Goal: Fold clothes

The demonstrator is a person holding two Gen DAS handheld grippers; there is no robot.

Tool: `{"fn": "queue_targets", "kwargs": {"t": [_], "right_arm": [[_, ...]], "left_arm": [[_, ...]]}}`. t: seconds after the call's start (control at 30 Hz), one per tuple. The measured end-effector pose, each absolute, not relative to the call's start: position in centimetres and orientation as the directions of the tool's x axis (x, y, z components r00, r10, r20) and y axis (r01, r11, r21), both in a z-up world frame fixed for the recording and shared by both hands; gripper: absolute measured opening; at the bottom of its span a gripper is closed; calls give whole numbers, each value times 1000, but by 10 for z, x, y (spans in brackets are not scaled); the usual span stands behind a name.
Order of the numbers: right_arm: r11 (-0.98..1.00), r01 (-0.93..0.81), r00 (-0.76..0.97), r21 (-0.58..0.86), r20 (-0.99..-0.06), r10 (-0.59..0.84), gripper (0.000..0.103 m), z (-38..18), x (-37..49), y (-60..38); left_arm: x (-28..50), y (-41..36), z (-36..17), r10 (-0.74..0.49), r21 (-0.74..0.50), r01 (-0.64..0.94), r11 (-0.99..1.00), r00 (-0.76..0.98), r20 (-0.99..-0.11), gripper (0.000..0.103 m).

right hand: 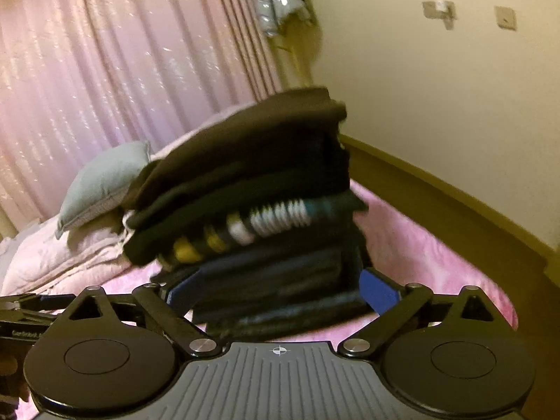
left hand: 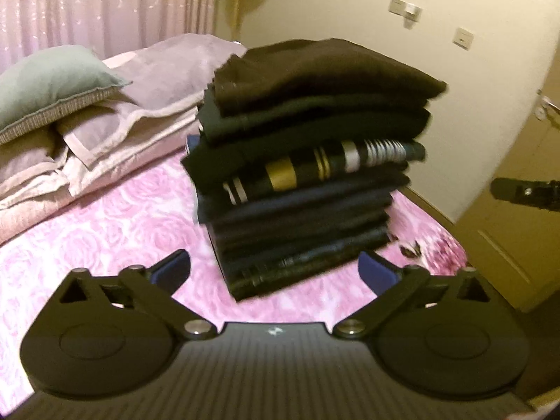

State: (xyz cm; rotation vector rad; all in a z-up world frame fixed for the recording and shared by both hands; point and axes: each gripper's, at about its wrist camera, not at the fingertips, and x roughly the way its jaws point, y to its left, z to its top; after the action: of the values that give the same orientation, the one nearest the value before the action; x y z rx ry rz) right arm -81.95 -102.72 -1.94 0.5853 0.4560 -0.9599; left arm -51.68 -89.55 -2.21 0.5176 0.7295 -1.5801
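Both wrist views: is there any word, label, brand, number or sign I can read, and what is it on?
"Gen" then blurred letters: pale print on the left gripper body at the right wrist view's left edge; the rest is unreadable.
Small pale mark, no letters: left gripper body.
Crosshair mark, no letters: right gripper body.
Stack of folded clothes: stripes only, no text.

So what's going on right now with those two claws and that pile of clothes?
Left gripper open, empty, facing the stack of clothes. Right gripper open, fingers either side of the stack's lower layers. Stack folded on the bed. Nothing in the way.
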Motion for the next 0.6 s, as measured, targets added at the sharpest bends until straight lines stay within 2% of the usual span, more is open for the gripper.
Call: {"fn": "queue_targets", "kwargs": {"t": [0.1, 0.33, 0.6], "right_arm": [[405, 882, 460, 241, -628, -628, 102, -20, -812, -988], [363, 913, 384, 188, -696, -607, 102, -27, -800, -916], [391, 905, 387, 164, -700, -600, 102, -16, -798, -901]], "left_arm": [[-513, -868, -25, -699, -158, 986, -58, -153, -699, 101], [-511, -818, -28, -683, -170, 982, -82, -179, -708, 101], [-524, -802, -11, -695, -177, 981, -77, -180, -696, 100]]}}
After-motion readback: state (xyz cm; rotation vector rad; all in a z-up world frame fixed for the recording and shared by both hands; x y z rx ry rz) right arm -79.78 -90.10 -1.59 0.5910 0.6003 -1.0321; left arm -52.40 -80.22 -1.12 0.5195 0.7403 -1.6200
